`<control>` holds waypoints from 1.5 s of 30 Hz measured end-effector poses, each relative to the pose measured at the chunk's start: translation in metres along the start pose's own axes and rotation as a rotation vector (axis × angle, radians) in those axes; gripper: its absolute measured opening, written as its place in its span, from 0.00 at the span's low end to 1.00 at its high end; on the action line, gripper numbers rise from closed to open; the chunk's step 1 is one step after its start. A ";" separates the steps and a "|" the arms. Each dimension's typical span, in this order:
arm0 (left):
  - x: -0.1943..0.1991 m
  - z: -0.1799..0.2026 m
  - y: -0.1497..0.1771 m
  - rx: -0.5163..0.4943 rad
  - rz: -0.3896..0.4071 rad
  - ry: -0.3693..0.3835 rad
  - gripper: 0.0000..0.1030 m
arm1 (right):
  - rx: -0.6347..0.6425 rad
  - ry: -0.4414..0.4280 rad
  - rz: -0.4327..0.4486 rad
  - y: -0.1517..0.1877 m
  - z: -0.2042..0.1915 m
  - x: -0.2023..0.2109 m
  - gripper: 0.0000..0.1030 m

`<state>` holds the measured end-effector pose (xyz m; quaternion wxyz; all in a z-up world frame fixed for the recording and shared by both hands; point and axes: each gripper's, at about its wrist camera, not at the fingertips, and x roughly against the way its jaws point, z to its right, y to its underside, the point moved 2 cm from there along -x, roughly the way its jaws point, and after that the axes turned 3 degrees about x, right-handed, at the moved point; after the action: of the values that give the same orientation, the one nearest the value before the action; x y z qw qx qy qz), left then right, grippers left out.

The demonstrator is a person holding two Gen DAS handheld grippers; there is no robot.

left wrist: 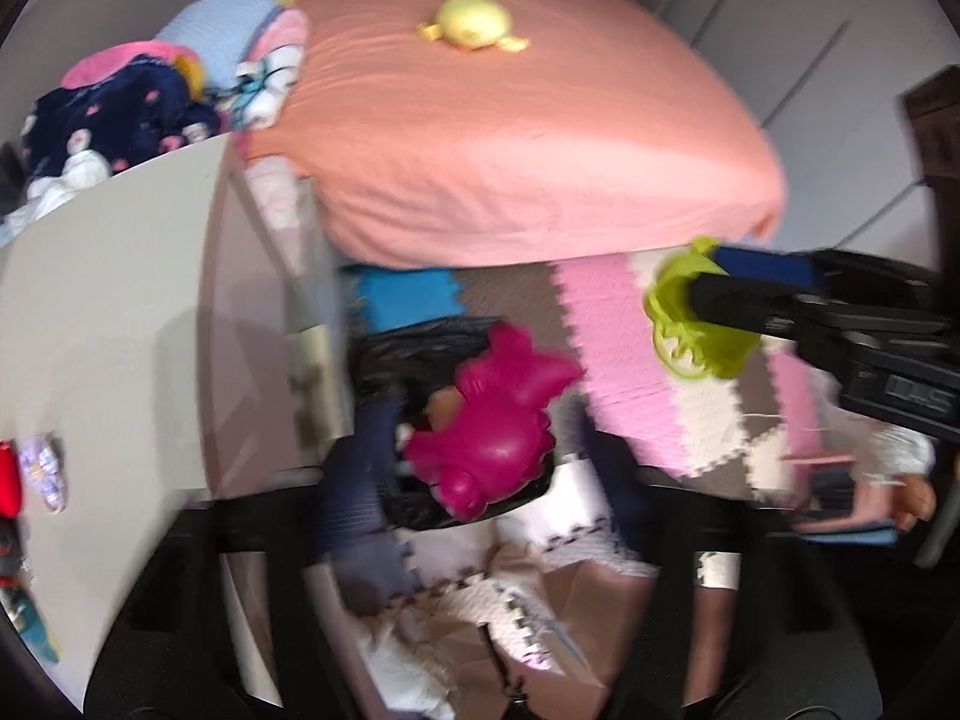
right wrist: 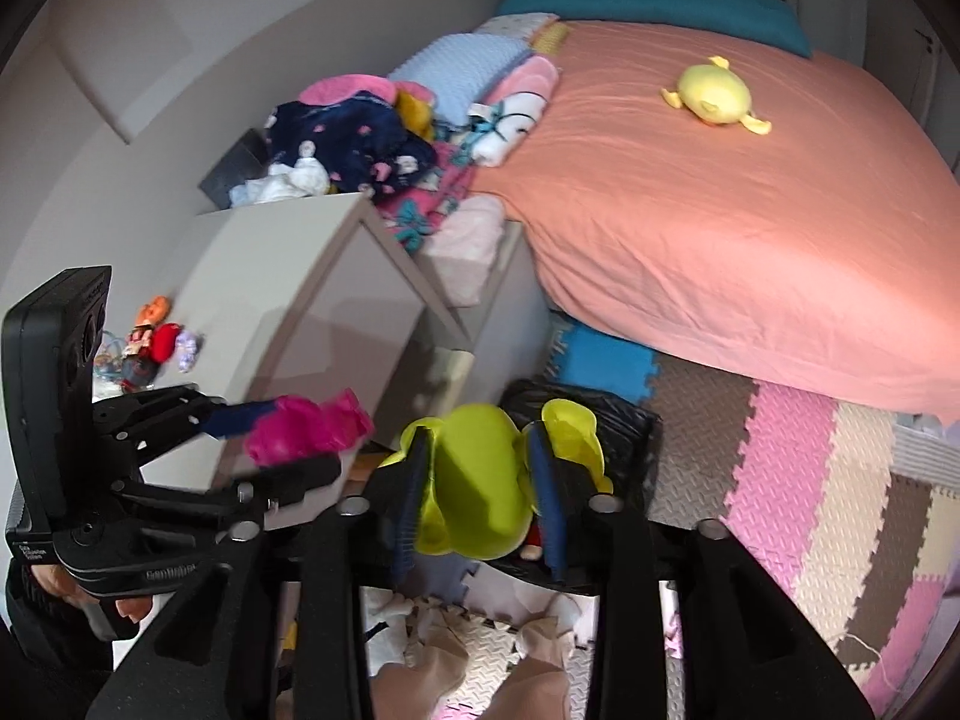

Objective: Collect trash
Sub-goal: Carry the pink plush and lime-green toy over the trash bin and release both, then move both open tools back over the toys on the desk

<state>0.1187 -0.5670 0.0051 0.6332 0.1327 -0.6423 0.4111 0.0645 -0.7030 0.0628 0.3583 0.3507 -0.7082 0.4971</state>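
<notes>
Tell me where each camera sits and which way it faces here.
Left wrist: on the left gripper, facing steeply down at the black trash bag; its own fingers flank a magenta toy.
Right wrist: on the right gripper, facing down toward the same bag; its fingers flank a green toy.
Shared: the bag, both toys, the pink bed, each other's gripper.

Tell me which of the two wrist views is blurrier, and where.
Left wrist view: motion-smeared, worst on the magenta plastic toy and floor mats; right wrist view: sharper, coral bedsheet crisp, only the lime-green plastic toy softened; both fisheye-bent.
</notes>
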 end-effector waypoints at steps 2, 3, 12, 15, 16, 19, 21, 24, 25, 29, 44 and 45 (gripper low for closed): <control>0.002 -0.003 0.000 0.012 0.023 -0.009 0.94 | -0.006 0.018 0.026 0.000 0.004 0.005 0.57; 0.002 -0.005 -0.002 0.023 0.025 0.004 0.94 | -0.003 0.025 0.036 -0.001 0.006 0.008 0.57; 0.010 -0.012 0.004 0.059 0.042 -0.006 0.94 | -0.006 0.016 0.042 -0.002 0.011 0.012 0.57; 0.010 -0.016 0.007 0.078 0.038 -0.001 0.94 | 0.007 0.011 0.035 -0.002 0.005 0.011 0.57; 0.010 -0.017 0.008 0.085 0.038 0.001 0.94 | 0.012 0.009 0.032 -0.003 0.003 0.010 0.58; 0.013 -0.022 0.013 0.104 0.041 -0.001 0.94 | 0.023 0.003 0.025 -0.004 -0.003 0.006 0.58; 0.016 -0.026 0.017 0.113 0.047 -0.007 0.94 | 0.033 -0.002 0.017 -0.004 -0.009 0.003 0.58; 0.018 -0.035 0.023 0.142 0.044 -0.016 0.94 | 0.051 -0.015 0.010 -0.003 -0.017 0.000 0.58; 0.019 -0.040 0.026 0.157 0.045 -0.017 0.94 | 0.055 -0.017 0.008 -0.003 -0.019 -0.002 0.58; 0.024 -0.053 0.035 0.194 0.051 -0.034 0.94 | 0.090 -0.037 -0.013 -0.002 -0.038 -0.011 0.58; 0.071 -0.128 0.098 0.422 0.114 -0.166 0.94 | 0.278 -0.165 -0.072 -0.012 -0.134 -0.047 0.58; 0.075 -0.134 0.104 0.440 0.118 -0.175 0.94 | 0.293 -0.179 -0.078 -0.012 -0.143 -0.050 0.58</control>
<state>0.1290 -0.3824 0.0186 0.5058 0.2647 -0.5964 0.5643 0.1225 -0.5621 0.0608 0.2576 0.4692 -0.6431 0.5476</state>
